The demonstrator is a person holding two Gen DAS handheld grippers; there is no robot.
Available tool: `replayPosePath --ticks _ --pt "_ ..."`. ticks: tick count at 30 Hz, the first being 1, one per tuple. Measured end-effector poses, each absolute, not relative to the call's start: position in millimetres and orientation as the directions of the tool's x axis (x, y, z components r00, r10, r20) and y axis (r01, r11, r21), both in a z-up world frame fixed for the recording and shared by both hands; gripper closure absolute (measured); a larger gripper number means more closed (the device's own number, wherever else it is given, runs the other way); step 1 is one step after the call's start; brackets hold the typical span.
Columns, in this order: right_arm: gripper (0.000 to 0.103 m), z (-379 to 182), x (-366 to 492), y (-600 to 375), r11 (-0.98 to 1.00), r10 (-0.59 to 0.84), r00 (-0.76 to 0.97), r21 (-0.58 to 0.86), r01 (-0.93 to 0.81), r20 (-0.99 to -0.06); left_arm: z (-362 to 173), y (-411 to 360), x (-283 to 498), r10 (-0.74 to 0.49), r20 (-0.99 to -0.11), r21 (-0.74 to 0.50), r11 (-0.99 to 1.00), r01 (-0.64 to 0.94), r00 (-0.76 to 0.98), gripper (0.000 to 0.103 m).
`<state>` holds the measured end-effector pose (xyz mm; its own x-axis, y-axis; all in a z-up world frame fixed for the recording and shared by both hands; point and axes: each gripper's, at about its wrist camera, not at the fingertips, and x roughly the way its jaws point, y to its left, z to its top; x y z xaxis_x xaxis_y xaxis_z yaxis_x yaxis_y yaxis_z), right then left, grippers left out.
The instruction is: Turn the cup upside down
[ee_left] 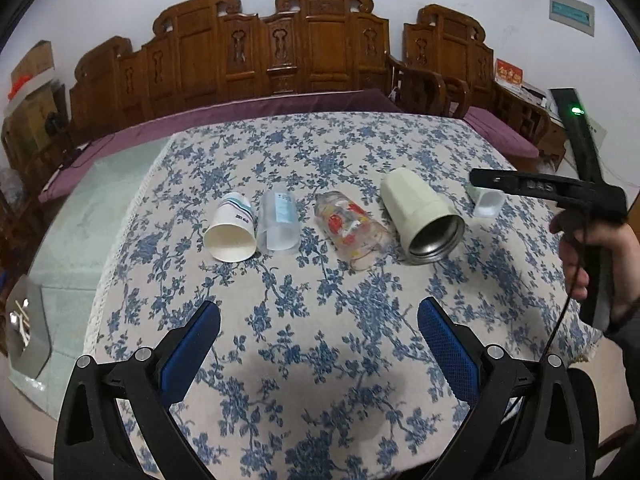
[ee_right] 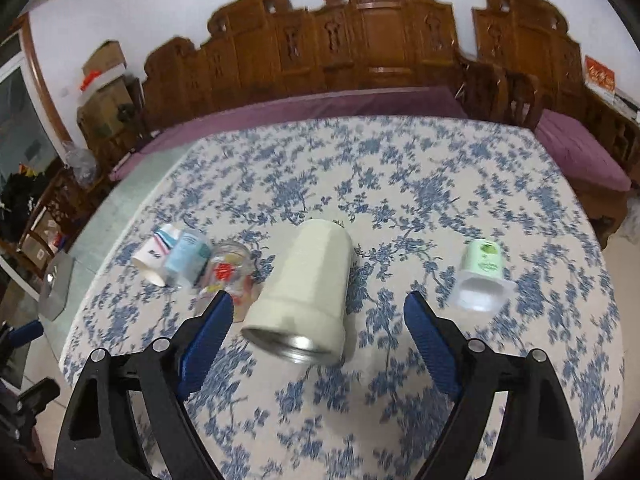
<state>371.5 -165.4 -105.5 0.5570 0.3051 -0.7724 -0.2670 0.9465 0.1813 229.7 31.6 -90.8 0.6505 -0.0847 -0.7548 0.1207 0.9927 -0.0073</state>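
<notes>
Cream steel-lined cup (ee_right: pixel 304 292) on side on floral tabletop (ee_right: pixel 400 184), unflipped; right gripper (ee_right: pixel 318 312) released, approaching; left gripper (ee_left: pixel 318 320) released, idle.

No text can be read with certainty. Dark print is borne by the paper cup (ee_left: pixel 232 228) on its side wall, too small to be made out. Blurred lettering is seen on the blue label of the clear plastic cup (ee_left: pixel 279 222), and gold characters on the red sign (ee_left: pixel 508 72) at the far right remain illegible.
</notes>
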Motion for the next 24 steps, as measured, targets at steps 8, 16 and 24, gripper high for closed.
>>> replayPosePath --ticks 8,16,24 --pt "0.014 -149 433 -134 0.938 0.313 0.389 0.218 -0.268 -0.867 -105 46 260 -0.1 -0.779 -0.04 0.993 0.11 0.619 0.008" --pt "0.014 -189 468 -110 0.952 0.241 0.211 0.188 -0.242 -0.947 -114 52 282 -0.123 -0.798 -0.053 0.989 0.134 0.59 0.008" --pt "0.023 -205 476 -111 0.956 0.22 0.101 0.194 -0.221 -0.97 -121 57 289 -0.156 -0.821 -0.083 0.984 0.155 0.549 0.008"
